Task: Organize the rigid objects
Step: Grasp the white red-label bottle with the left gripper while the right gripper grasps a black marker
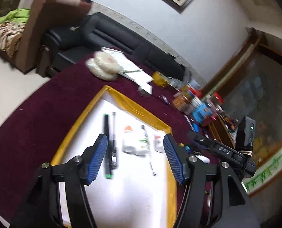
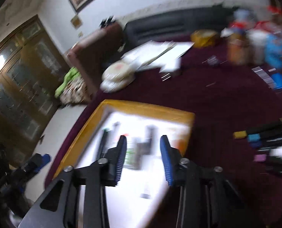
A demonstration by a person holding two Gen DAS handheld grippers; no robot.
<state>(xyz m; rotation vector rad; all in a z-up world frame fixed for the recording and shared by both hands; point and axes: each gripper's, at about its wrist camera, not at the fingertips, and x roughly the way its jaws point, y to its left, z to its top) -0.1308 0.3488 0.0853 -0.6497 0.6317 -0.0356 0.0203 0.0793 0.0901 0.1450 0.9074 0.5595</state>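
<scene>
Your left gripper (image 1: 135, 157) and right gripper (image 2: 143, 158), jaws released and empty, hang over the yellow-edged white tray (image 1: 80, 121) on the maroon table (image 1: 26, 117), where black pens (image 1: 107, 148) and white bottles (image 1: 135, 140) lie side by side, labels blurred beyond reading.

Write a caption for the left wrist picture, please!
Open left gripper hovers over a white tray holding black pens and small bottles.

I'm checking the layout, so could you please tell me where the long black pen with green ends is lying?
In the left wrist view, the black pen lies on the white sheet, toward its left side, beside a slimmer dark pen and left of the white bottle.
</scene>
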